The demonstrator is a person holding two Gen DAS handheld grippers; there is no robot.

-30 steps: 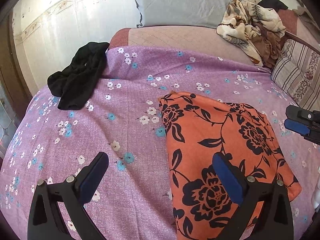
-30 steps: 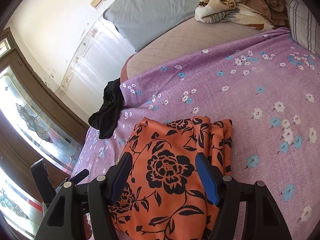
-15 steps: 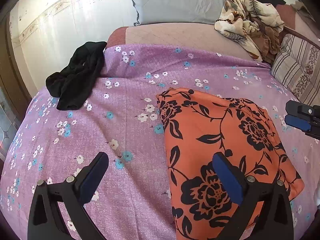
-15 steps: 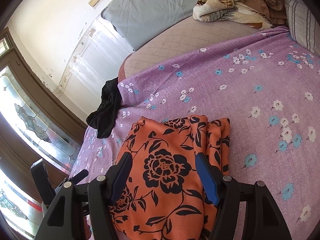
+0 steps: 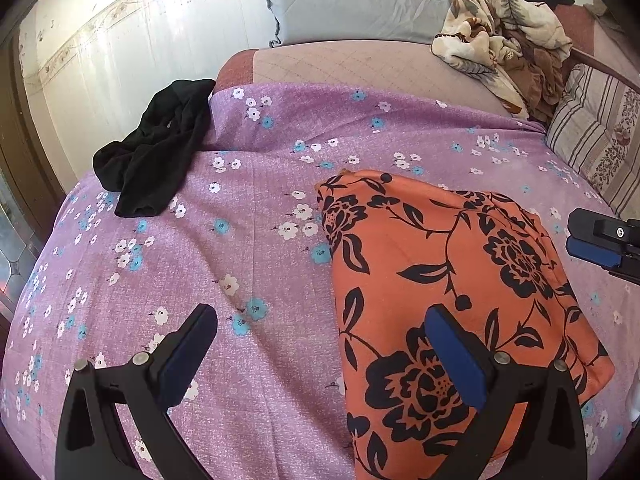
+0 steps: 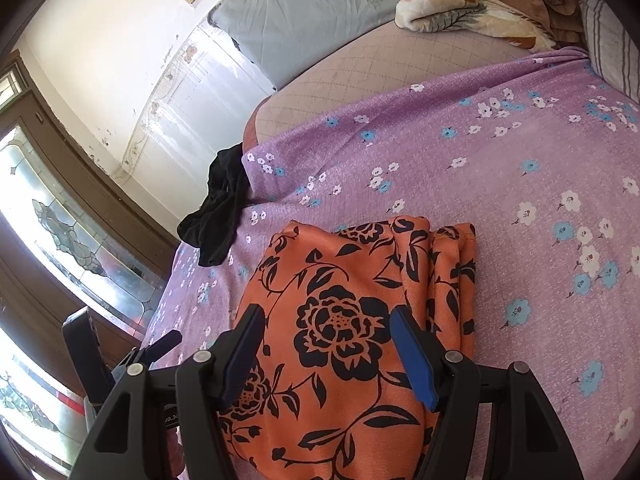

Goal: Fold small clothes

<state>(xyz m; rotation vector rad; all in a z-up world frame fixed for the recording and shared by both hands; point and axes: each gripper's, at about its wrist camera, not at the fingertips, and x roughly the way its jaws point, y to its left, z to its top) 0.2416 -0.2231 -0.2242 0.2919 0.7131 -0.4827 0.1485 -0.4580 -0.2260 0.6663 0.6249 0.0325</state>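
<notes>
An orange garment with black flowers [image 5: 448, 292] lies folded flat on the purple floral bedsheet [image 5: 248, 208]; it also shows in the right wrist view [image 6: 352, 320]. My left gripper [image 5: 320, 320] is open and empty, hovering over the garment's left edge, its right finger above the cloth. My right gripper [image 6: 326, 316] is open and empty above the garment's near part. The right gripper also shows at the right edge of the left wrist view [image 5: 600, 244]. A crumpled black garment [image 5: 156, 160] lies at the sheet's far left corner.
A grey pillow [image 5: 360, 0] leans on the wall at the back. A beige patterned blanket heap [image 5: 508, 40] and a striped pillow [image 5: 600, 140] sit at the far right. A glass-panelled door [image 6: 60, 240] is left of the bed.
Both grippers have drawn back slightly towards me; the orange garment sits a little farther away and lower in both views. Jaws stay open. The garment has not moved on the bed.
</notes>
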